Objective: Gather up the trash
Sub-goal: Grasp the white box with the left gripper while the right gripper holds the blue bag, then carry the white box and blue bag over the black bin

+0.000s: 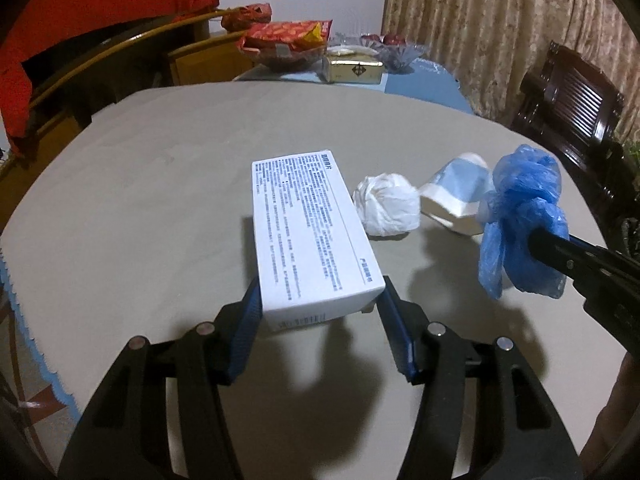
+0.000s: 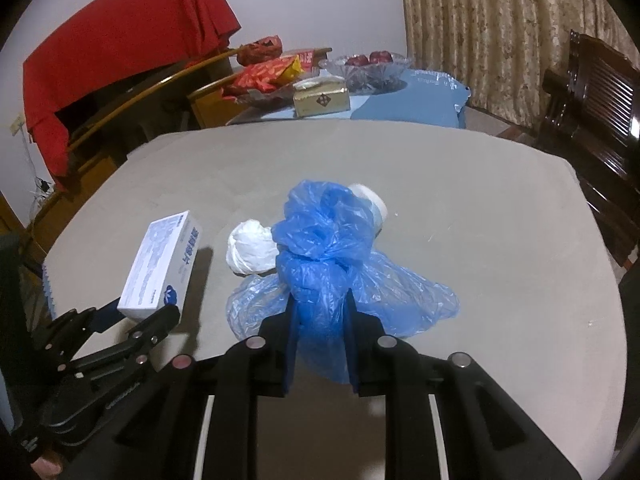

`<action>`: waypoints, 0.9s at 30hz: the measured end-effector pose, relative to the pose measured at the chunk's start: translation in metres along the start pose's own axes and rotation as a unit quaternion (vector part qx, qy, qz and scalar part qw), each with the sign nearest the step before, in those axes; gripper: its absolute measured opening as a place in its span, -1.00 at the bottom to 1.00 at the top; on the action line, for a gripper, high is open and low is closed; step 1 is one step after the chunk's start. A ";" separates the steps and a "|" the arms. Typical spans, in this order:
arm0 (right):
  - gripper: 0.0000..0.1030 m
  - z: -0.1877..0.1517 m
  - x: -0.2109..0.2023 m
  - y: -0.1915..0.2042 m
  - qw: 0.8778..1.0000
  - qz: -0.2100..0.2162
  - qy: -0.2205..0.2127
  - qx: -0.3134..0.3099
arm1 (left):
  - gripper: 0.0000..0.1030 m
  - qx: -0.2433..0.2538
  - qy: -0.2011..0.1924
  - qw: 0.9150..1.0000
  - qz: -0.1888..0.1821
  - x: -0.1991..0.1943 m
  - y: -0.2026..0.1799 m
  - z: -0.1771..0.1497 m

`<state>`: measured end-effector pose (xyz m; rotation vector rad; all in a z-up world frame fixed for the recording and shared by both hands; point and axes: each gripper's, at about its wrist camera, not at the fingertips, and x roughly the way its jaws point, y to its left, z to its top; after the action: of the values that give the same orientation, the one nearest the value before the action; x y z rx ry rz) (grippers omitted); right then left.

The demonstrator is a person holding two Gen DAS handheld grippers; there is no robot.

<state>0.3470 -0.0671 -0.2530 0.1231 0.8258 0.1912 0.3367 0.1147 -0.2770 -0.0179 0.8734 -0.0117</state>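
Grey tbl (image 1: 168, 184), curtain (image 1: 500, 20) behind, red cloth (image 2: 120, 52) left.

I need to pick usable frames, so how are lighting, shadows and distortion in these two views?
Left wrist view: dim, bluish light, dark shadows beside the white box, strong fisheye bend at the table edge. Right wrist view: same dimness, blue bag sharp, corners vignetted.
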 end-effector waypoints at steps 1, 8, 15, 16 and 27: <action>-0.61 0.001 -0.004 0.000 1.000 0.000 -0.002 0.000 | 0.07 0.000 -0.002 1.000 0.001 -0.004 -0.001 0.000; -0.61 0.005 -0.041 -0.007 1.000 0.001 -0.024 0.003 | 0.07 0.008 -0.022 1.000 0.004 -0.045 -0.016 0.007; -0.61 0.009 -0.083 -0.022 0.999 -0.003 -0.046 0.008 | 0.07 0.021 -0.037 0.999 0.006 -0.085 -0.041 0.008; -0.61 0.009 -0.088 -0.025 0.999 -0.004 -0.048 0.009 | 0.07 0.023 -0.039 0.999 0.005 -0.089 -0.045 0.008; -0.61 0.003 -0.153 -0.088 0.997 -0.026 -0.063 0.023 | 0.07 0.045 -0.044 0.998 -0.017 -0.136 -0.123 0.001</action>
<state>0.2582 -0.1866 -0.1572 0.1556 0.7077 0.1136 0.2493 -0.0063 -0.1694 0.0500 0.7828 -0.0823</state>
